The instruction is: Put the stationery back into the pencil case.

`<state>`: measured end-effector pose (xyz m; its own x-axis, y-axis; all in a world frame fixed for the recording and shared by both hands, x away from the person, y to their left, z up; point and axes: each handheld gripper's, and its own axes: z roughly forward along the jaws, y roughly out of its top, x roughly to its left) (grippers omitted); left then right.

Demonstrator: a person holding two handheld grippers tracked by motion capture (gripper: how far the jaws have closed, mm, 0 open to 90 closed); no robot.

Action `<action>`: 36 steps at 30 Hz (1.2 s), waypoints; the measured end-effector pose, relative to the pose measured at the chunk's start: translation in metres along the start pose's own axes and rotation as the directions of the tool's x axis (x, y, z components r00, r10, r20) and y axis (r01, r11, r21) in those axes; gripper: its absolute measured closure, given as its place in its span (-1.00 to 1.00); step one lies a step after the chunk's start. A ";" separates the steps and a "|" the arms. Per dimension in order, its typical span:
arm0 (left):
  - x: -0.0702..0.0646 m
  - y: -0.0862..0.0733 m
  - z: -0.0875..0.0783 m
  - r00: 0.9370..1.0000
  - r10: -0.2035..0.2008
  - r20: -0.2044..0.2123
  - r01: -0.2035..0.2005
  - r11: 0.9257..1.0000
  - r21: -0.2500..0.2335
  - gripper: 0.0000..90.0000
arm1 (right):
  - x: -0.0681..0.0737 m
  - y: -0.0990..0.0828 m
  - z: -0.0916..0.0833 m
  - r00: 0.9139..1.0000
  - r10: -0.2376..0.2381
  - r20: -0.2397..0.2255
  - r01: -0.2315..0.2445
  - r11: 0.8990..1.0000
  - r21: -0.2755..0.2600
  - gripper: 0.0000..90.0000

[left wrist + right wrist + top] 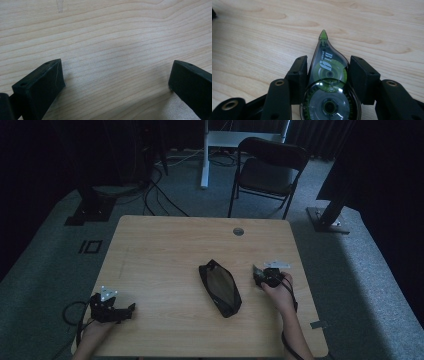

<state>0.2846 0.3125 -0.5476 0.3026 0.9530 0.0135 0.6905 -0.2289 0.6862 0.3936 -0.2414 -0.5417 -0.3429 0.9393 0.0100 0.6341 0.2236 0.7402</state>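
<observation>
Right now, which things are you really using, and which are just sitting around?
In use:
- correction tape dispenser, clamped in the right gripper
- black mesh pencil pouch, likely
- left gripper, open over the table

Just around:
- folding chair
- floor cables

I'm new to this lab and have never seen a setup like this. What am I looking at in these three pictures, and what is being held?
No robot here: a person at a wooden table holds a handheld two-jaw gripper in each hand. The high view looks down from above the person. On the table lies a black zip pouch, untouched. The other two pictures come from cameras riding on the grippers. The left gripper, also seen at lower left from above, is open over bare wood. The right gripper is shut on a clear correction tape dispenser with green reels, its green tip pointing away from the camera.
</observation>
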 end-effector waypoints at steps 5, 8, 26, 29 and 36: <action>0.000 0.000 0.000 1.000 0.000 0.000 0.000 1.000 0.000 -1.00 | 0.001 0.007 -0.009 1.000 0.002 -0.003 -0.002 1.000 -0.023 0.11; 0.000 0.000 0.000 1.000 0.000 0.000 0.000 1.000 0.000 -0.99 | 0.002 0.013 -0.015 1.000 -0.011 -0.004 0.011 1.000 -0.022 0.11; 0.000 0.000 0.000 1.000 0.000 0.000 0.000 1.000 0.000 -0.99 | 0.037 0.053 -0.048 0.998 -0.061 -0.026 0.059 0.995 -0.085 0.11; 0.000 0.000 0.000 1.000 0.000 0.000 0.000 1.000 0.000 -0.99 | 0.045 0.059 -0.053 0.996 -0.075 -0.041 0.071 0.993 -0.098 0.11; 0.000 0.000 0.000 1.000 0.000 0.000 0.000 1.000 0.000 -0.99 | 0.063 0.069 -0.063 0.994 -0.085 -0.071 0.076 0.988 -0.132 0.11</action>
<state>0.2846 0.3124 -0.5476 0.3024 0.9531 0.0135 0.6904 -0.2288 0.6863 0.3717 -0.1829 -0.4474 -0.4443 0.8958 -0.0054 0.5090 0.2575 0.8213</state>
